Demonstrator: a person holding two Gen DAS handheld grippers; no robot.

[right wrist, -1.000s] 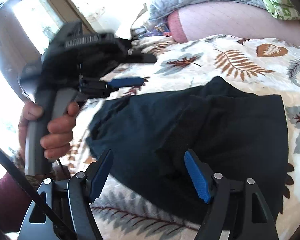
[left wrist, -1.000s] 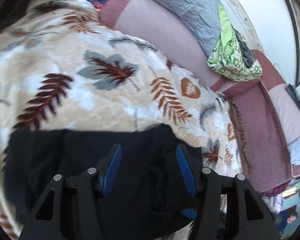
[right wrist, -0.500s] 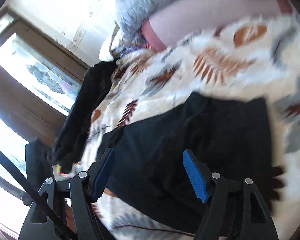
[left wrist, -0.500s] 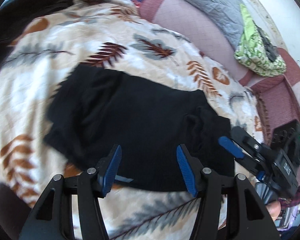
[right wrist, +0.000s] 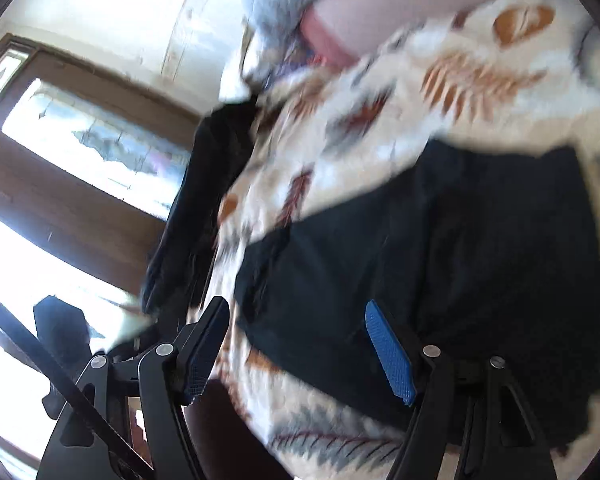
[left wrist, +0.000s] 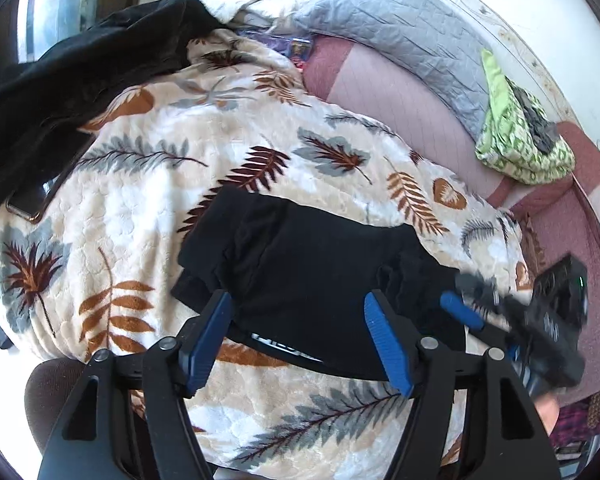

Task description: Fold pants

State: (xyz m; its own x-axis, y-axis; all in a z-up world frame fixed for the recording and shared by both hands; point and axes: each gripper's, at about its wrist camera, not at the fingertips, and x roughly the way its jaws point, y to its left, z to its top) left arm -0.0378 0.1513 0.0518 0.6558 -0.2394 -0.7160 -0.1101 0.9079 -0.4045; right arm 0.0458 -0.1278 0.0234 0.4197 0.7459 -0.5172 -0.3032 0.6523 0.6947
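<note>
We see black pants (left wrist: pixel 320 276) folded into a compact rectangle on the leaf-print blanket (left wrist: pixel 148 184). Left of the pants, a dark garment pile (left wrist: pixel 80 64). Our left gripper (left wrist: pixel 296 340) hovers wide, empty, at their near edge; our right gripper (right wrist: pixel 300 344), blurred, also wide and empty. Folding looks nearly finished; next, one last fold or smoothing.
</note>
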